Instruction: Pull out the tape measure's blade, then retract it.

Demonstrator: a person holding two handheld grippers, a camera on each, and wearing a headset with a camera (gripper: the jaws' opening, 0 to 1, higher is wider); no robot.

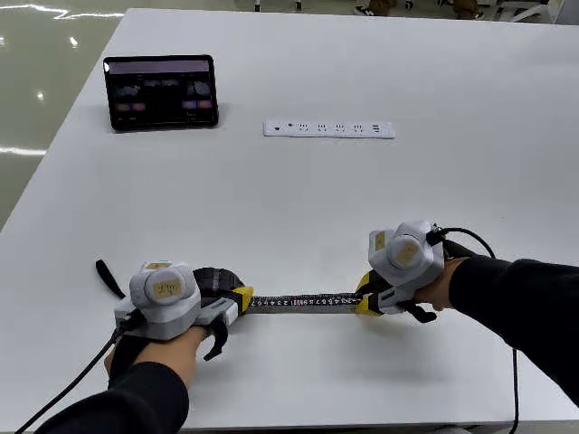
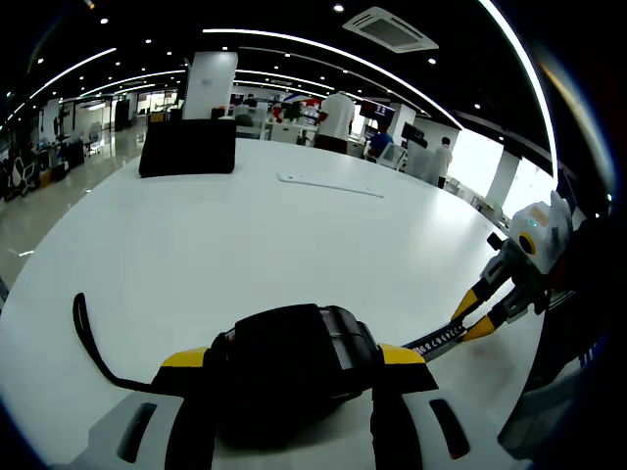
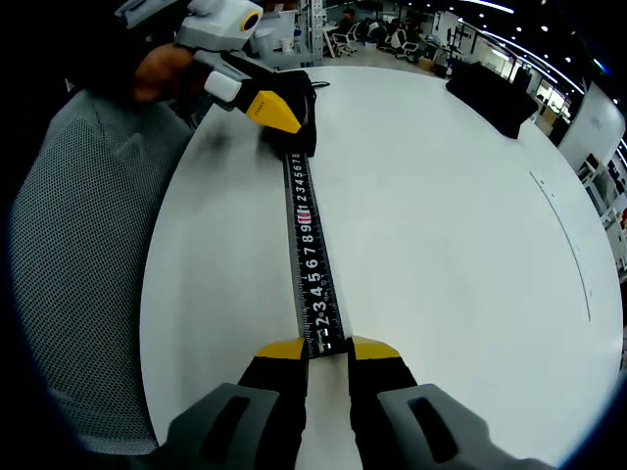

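Observation:
A black tape measure case (image 2: 294,362) rests on the white table, held between the yellow-tipped jaws of my left gripper (image 2: 294,357), which is shut on it. In the head view the case (image 1: 217,282) lies at the lower left beside the left gripper (image 1: 237,301). Its black blade (image 1: 303,301) with white numbers runs right along the table to my right gripper (image 1: 366,300). The right gripper view has the blade (image 3: 311,255) stretching away to the case (image 3: 299,117), with my right gripper (image 3: 328,348) shut on the blade's end. A black wrist strap (image 2: 88,338) trails left of the case.
A dark tablet (image 1: 161,91) stands at the far left of the table (image 1: 317,199). A white power strip (image 1: 329,129) lies at the far middle. The table's near edge runs just below both hands. People and desks fill the room beyond the table.

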